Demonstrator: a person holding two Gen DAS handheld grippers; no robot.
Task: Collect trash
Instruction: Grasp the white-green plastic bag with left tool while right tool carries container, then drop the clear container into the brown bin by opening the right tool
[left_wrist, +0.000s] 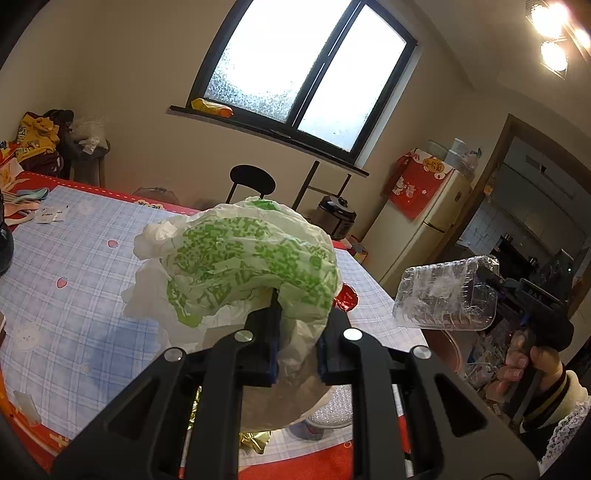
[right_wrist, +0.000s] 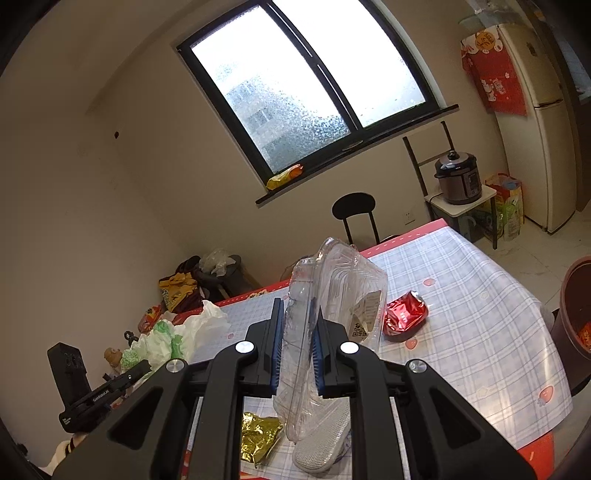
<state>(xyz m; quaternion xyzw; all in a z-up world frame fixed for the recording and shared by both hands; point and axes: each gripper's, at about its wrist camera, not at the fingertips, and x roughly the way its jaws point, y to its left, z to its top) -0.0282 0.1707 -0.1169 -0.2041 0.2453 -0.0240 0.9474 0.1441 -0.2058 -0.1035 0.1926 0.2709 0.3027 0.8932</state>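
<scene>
My left gripper (left_wrist: 297, 321) is shut on a crumpled white plastic bag with green print (left_wrist: 243, 258), lifted above the checked tablecloth (left_wrist: 74, 266). The same bag (right_wrist: 166, 341) shows at the left of the right wrist view. My right gripper (right_wrist: 298, 339) is shut on a clear plastic clamshell container (right_wrist: 332, 295), held upright above the table; the container (left_wrist: 443, 291) also appears at the right of the left wrist view, with a hand (left_wrist: 524, 365) on that gripper's handle. A crushed red wrapper (right_wrist: 404, 319) and a gold foil wrapper (right_wrist: 258, 437) lie on the table.
A dark round bin (right_wrist: 576, 325) stands on the floor off the table's right edge. A black chair (right_wrist: 354, 214) sits at the far side. A rice cooker (right_wrist: 458, 177) rests on a small stand beside a fridge (right_wrist: 535, 122). Bags are piled at the far left corner (right_wrist: 184, 288).
</scene>
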